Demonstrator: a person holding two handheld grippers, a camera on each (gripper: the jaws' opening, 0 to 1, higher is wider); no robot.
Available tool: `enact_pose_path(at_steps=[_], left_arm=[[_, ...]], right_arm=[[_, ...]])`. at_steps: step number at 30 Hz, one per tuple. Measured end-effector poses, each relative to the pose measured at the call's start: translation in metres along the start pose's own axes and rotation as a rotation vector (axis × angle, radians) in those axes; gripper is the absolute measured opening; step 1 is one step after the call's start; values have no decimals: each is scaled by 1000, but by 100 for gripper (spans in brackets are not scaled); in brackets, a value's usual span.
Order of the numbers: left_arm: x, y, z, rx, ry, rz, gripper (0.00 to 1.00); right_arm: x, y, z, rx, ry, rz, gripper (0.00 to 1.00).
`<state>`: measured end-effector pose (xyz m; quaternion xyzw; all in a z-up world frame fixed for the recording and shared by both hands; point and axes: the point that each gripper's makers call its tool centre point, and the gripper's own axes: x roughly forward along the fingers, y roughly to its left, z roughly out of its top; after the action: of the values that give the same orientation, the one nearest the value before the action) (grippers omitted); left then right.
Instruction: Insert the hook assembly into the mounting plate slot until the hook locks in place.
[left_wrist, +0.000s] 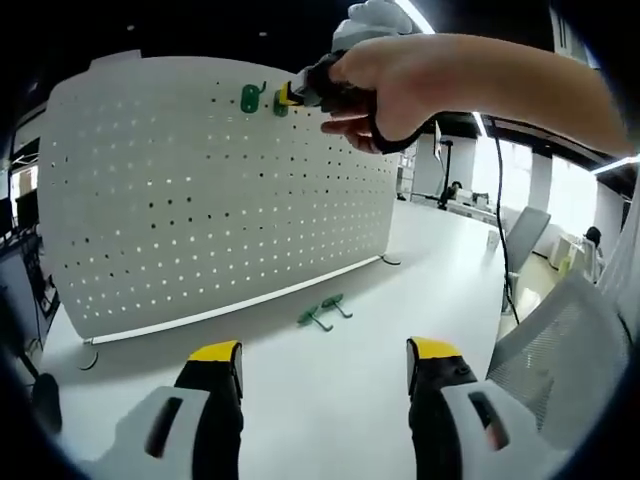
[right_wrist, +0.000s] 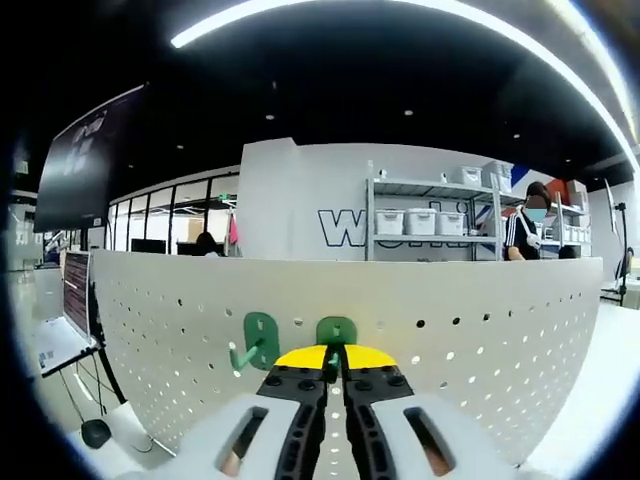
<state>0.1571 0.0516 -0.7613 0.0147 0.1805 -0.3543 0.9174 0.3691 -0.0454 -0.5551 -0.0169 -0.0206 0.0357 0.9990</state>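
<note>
Right gripper (right_wrist: 334, 372), jaws clamped on a green hook (right_wrist: 336, 331) at the pegboard's (right_wrist: 480, 330) top edge beside a seated hook (right_wrist: 257, 342), should push square until it locks; left gripper (left_wrist: 325, 362) hangs apart, empty.

A white table (left_wrist: 420, 300) carries a white perforated pegboard panel (left_wrist: 200, 210) that stands upright on small feet resting on the tabletop. In front of the panel, near its lower edge, two loose green hooks (left_wrist: 323, 311) lie close together flat on the bare surface.
</note>
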Motion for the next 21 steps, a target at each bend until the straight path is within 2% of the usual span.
enact_pose_path(at_steps=[5,10,16,21], left_arm=[[0,0,2,-1,-5,4,68],[1,-3,-1,12,8,-2,68],[-1,1,-1,4,10,13,68],[-1,5,-1,7,9,26,68]], right_arm=[[-4,-1,1,13,-5,7,2],[-6,0,1,27,1,46,4],[-7,8,-1,19,3,92,13],[-9,14,-2,-17,-10,175,20]])
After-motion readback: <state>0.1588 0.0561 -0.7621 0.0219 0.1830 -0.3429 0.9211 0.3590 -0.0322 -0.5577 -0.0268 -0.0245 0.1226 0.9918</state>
